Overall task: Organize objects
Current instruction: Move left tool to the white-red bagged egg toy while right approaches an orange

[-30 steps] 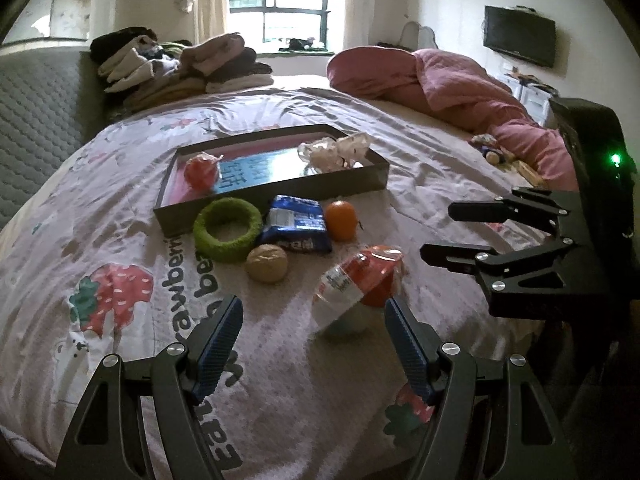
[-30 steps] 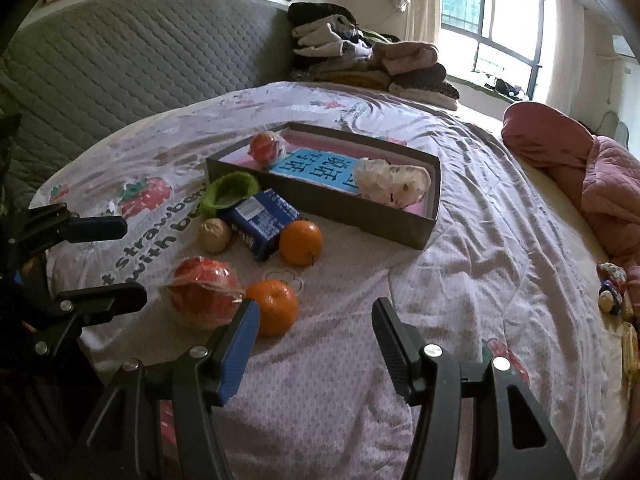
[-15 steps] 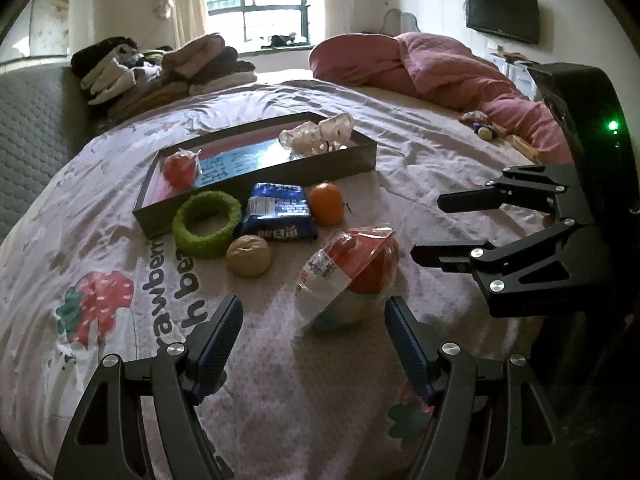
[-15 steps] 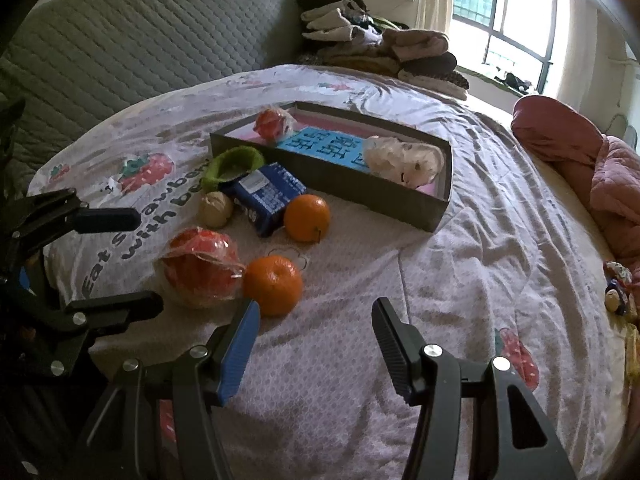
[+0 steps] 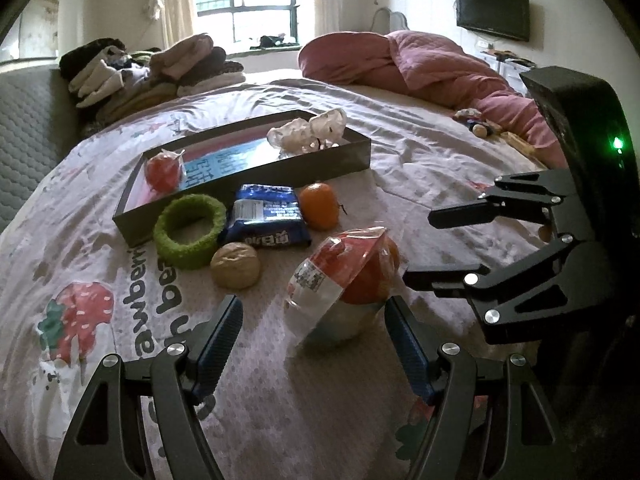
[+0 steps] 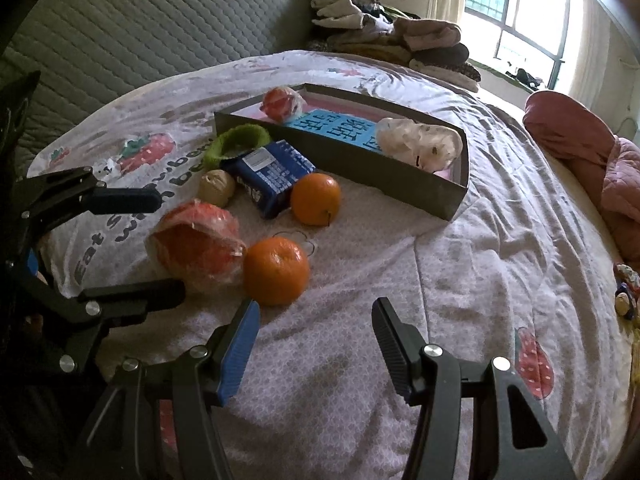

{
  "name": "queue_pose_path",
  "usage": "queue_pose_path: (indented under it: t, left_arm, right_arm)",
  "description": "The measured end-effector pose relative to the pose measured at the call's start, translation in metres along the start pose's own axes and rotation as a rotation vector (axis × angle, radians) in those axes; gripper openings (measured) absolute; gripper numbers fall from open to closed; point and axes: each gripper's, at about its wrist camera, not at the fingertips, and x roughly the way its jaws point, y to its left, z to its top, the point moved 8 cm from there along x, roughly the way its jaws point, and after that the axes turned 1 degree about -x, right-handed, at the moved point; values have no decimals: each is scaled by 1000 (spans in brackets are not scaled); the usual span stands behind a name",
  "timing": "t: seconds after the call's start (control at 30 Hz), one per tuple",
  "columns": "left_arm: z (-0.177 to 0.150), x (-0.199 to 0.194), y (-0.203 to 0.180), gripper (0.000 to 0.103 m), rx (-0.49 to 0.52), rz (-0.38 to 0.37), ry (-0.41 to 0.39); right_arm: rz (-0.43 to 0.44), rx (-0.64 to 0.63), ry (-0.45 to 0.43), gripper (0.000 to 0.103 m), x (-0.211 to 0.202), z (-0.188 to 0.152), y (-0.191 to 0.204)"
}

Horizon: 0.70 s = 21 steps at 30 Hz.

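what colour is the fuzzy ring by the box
Green; the fuzzy ring shows best in the left wrist view.

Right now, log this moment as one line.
left gripper: open, nearing bagged fruit | right gripper: open, near orange | box: two bagged items inside

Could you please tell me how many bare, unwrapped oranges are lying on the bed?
2: one orange beside the bagged fruit, another orange next to the blue packet. Others may be hidden.
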Motion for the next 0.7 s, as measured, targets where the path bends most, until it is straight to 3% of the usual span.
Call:
queue_pose_path:
  t: [0.7]
  left_arm:
    - [13, 19, 14, 75, -82, -29, 15]
  right_arm:
    - [44, -21, -13, 58, 12, 9, 11]
